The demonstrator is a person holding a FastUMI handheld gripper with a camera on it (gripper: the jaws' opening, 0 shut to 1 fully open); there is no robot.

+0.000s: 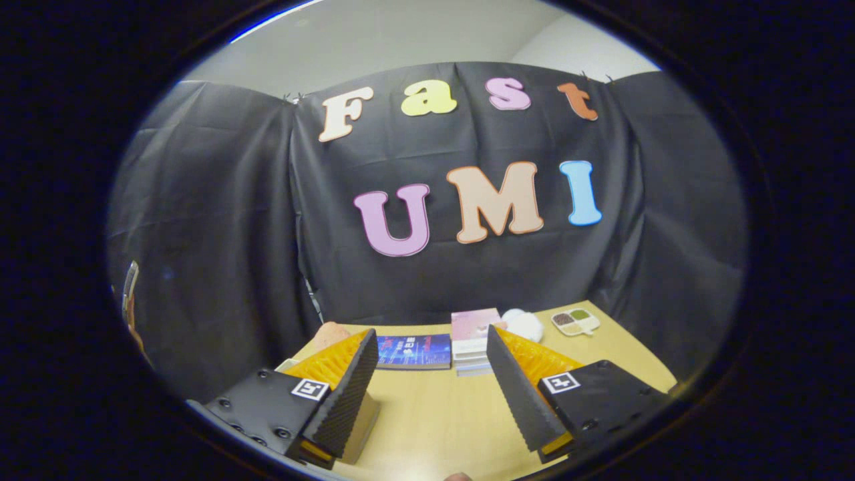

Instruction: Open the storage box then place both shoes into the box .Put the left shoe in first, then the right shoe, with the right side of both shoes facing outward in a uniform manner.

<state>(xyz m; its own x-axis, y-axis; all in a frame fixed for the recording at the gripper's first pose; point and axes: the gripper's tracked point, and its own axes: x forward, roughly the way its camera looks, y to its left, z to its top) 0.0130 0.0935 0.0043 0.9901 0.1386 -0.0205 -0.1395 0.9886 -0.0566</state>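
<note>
Gripper (431, 351) fingers spread wide apart, nothing between them, over the wooden table (434, 421) at lower centre. Beyond the fingertips: a blue book (414, 351), a stack of books (471, 337), a white fluffy thing (524, 324) and a divided dish (576, 322).

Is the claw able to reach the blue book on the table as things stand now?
Probably yes. The claw is open with nothing between its fingers, and the blue book lies flat just beyond them, with bare table before it.
</note>
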